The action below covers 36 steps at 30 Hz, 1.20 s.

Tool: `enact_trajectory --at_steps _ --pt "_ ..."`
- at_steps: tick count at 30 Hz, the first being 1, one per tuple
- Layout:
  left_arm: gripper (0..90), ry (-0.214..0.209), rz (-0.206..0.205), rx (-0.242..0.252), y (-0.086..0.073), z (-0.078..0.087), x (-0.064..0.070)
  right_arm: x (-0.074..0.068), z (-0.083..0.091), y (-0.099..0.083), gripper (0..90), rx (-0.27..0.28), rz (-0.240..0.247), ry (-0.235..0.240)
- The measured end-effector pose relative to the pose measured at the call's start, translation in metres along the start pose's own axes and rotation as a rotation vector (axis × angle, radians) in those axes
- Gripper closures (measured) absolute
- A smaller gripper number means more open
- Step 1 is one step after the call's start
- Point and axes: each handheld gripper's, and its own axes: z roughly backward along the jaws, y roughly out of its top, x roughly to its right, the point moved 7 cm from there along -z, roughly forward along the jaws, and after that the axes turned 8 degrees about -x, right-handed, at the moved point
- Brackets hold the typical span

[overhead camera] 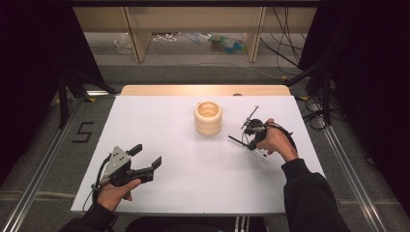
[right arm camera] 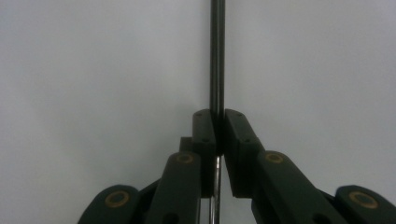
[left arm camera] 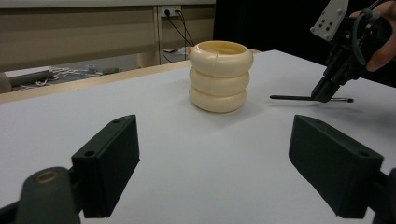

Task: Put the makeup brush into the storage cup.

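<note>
A cream stack of three rings (overhead camera: 208, 117) stands upright near the middle of the white table (overhead camera: 193, 164); the left gripper view shows the stack (left arm camera: 218, 76) straight ahead. To its right a thin black rod (overhead camera: 236, 140) lies low over the table, and my right gripper (overhead camera: 251, 143) is shut on it. In the right gripper view the rod (right arm camera: 217, 56) runs straight up between the closed jaws of the right gripper (right arm camera: 218, 122). My left gripper (overhead camera: 146, 155) is open at the front left, holding nothing, its pads (left arm camera: 111, 161) wide apart.
The white table's front edge is near my hands. Beyond the far wooden edge (overhead camera: 203, 90) is floor with cables and clutter under a bench. Metal rails (overhead camera: 43, 159) run along both sides of the table.
</note>
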Motion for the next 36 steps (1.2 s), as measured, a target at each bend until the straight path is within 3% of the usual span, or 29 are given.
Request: enact_trajectory --at_steps 2,16,21,25,27,36 --pt "16.3 0.000 -0.001 0.000 0.000 0.000 0.000 -0.005 0.007 0.001 84.1 0.022 0.016 -0.022" --pt "16.4 0.003 -0.014 0.000 0.000 0.000 0.001 -0.032 0.039 0.004 84.1 0.136 0.109 -0.064" --pt "16.8 0.001 -0.014 0.000 0.000 0.000 0.001 -0.041 0.044 0.006 84.1 0.148 0.138 -0.072" --pt "16.8 -0.012 -0.028 -0.008 0.000 -0.001 0.003 -0.056 0.048 0.011 84.0 0.151 0.189 -0.069" --pt "16.9 -0.030 -0.016 -0.017 -0.001 -0.001 0.006 -0.068 0.049 0.015 84.1 0.150 0.224 -0.062" --pt "19.3 -0.073 -0.084 -0.057 -0.006 -0.004 0.017 -0.098 0.051 0.025 84.1 0.135 0.336 -0.040"
